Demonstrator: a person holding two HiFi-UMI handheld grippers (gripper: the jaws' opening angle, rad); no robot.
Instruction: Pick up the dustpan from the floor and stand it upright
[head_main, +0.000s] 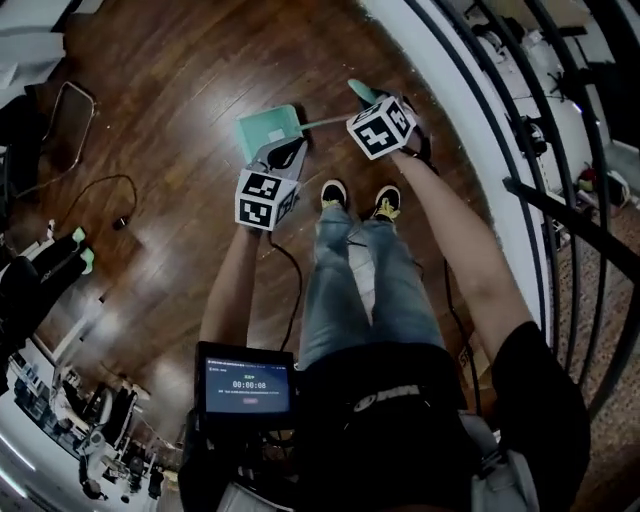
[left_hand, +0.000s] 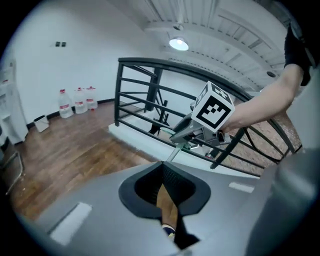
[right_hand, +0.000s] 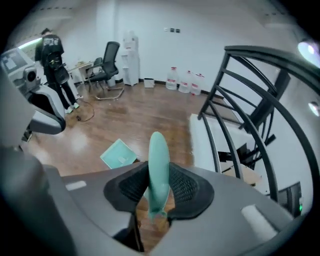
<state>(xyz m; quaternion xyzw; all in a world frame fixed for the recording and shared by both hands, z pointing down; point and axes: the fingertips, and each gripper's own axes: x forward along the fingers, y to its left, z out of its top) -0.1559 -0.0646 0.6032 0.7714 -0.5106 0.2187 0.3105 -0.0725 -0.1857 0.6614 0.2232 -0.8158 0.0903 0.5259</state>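
Two grippers meet at the mint dustpan (head_main: 268, 128), black railing (head_main: 545, 199) close at right, open wood floor (head_main: 170, 90) left. Right gripper (right_hand: 159, 170) clamps its handle (right_hand: 159, 147); left gripper (left_hand: 164, 167) has jaws together. Chest screen (head_main: 247, 388) reads 00:00:08.

Teal dustpan (head_main: 268, 129) between left gripper (head_main: 290, 150) and right gripper (head_main: 363, 103)

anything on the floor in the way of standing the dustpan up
Nothing visible. The floor around the dustpan is bare wood; the person's shoes are close by, and a cable lies well off.
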